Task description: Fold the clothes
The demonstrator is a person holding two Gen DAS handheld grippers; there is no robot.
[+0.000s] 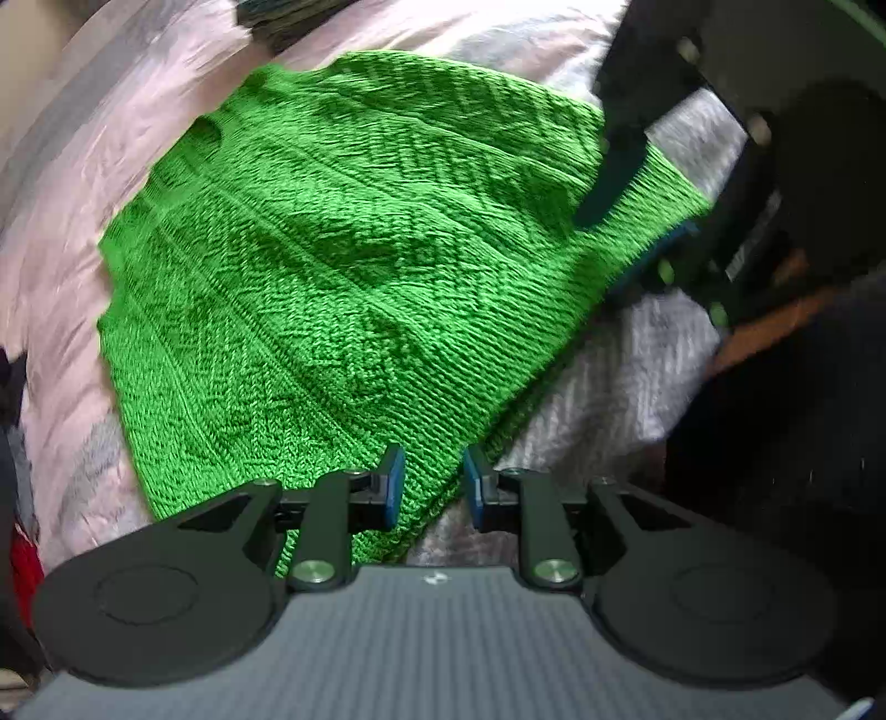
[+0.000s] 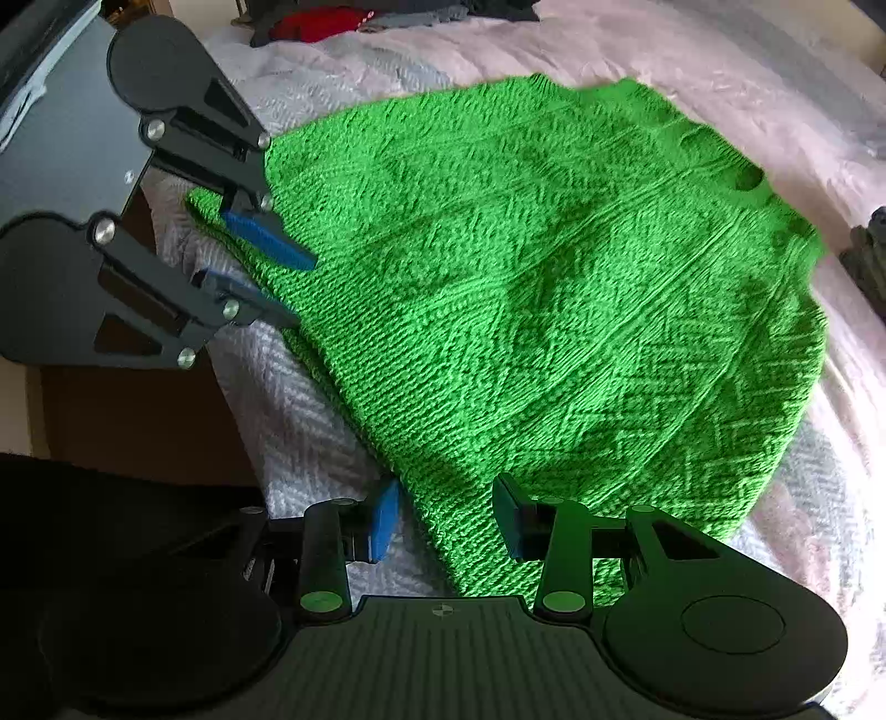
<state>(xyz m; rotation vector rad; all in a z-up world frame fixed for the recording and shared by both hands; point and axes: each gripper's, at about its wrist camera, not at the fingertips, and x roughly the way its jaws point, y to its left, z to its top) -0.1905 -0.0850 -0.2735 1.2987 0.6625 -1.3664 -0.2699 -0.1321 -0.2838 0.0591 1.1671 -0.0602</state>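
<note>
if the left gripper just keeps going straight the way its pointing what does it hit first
Most likely the green knitted garment: the open left gripper already straddles its near corner, though its height above the knit is unclear.

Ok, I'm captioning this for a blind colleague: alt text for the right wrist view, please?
A bright green knitted garment lies spread on a pale bedspread. The right gripper, open, straddles its near edge, and the left gripper, also open, reaches its edge from the left.

A home bedroom: pale pink quilt (image 2: 692, 50) covering a bed.
</note>
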